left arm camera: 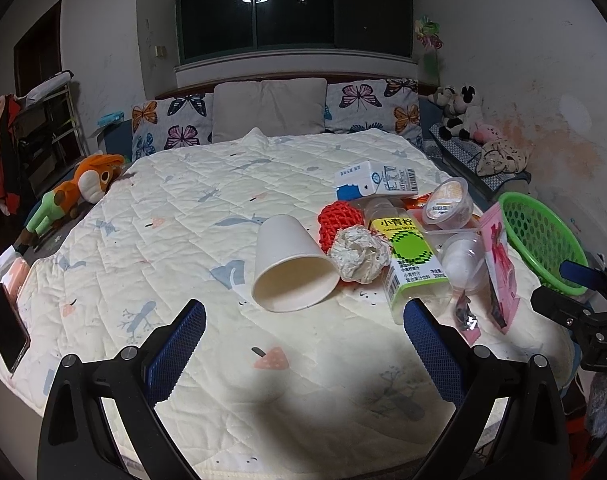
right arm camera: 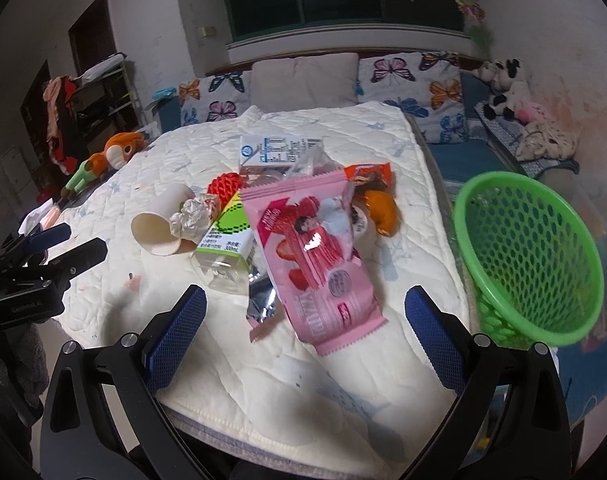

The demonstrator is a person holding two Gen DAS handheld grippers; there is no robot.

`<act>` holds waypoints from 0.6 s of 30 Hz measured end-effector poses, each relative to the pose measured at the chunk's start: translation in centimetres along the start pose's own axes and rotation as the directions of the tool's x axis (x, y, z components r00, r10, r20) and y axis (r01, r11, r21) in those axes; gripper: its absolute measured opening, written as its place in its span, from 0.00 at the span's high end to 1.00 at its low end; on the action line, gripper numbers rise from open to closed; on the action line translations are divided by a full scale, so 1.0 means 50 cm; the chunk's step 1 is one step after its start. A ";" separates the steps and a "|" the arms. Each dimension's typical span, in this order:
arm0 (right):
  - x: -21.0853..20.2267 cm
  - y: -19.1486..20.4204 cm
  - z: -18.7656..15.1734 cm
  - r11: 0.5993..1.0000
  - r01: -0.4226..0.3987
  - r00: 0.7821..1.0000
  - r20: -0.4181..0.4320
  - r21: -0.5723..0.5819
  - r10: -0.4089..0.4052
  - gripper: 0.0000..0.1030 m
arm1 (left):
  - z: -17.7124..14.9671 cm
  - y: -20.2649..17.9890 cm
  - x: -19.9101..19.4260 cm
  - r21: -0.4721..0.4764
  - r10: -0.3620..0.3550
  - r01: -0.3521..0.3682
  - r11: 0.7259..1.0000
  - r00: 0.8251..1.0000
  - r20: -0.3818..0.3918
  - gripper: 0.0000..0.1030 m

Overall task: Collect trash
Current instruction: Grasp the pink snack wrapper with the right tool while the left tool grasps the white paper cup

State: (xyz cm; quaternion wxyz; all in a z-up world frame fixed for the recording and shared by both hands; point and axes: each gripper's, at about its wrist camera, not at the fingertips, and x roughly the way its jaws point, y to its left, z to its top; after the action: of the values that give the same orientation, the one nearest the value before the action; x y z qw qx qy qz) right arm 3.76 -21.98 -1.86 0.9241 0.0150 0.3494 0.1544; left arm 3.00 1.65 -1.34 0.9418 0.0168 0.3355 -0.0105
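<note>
Trash is heaped on the quilted bed (right arm camera: 343, 128), toward its right side. The pink wrapper (right arm camera: 315, 256) is seen nearest the right gripper (right arm camera: 305, 312), lying just ahead of the spread, empty jaws, its long axis running away from the claw and slightly leftward. The green basket (right arm camera: 535, 256) is tipped at the bed's right edge, close to the same gripper. The left gripper (left arm camera: 303, 324) is likewise held released and empty, with the paper cup (left arm camera: 291, 264) lying on its side directly ahead, mouth turned toward the claw. A crumpled paper ball (left arm camera: 359, 254) is touching the cup; a green-labelled bottle (left arm camera: 411, 256) lies beside it. The right arm is judged nearer to wrapper and basket. Items beneath the wrapper are partly hidden; the small cups behind cannot be counted surely.
</note>
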 end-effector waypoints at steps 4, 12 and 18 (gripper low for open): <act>0.021 -0.004 0.012 1.000 -0.009 1.000 -0.009 -0.016 0.008 0.04 | 0.005 0.006 0.011 -0.006 0.002 -0.002 1.000 1.000 -0.010 0.07; 0.063 -0.017 0.041 0.999 -0.031 0.999 -0.029 -0.038 0.030 0.05 | 0.014 0.019 0.035 -0.017 0.005 -0.006 1.000 1.000 -0.030 0.07; 0.099 -0.019 0.059 0.998 -0.045 0.998 -0.048 -0.051 0.043 0.08 | 0.025 0.036 0.056 -0.034 0.010 -0.011 0.999 0.999 -0.049 0.07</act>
State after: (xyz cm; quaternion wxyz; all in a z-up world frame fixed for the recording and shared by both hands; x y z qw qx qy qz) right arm 9.45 -21.17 -2.93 0.9121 -0.0048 0.3663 0.1839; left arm 6.00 3.39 -2.10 0.9336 0.0025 0.3582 0.0007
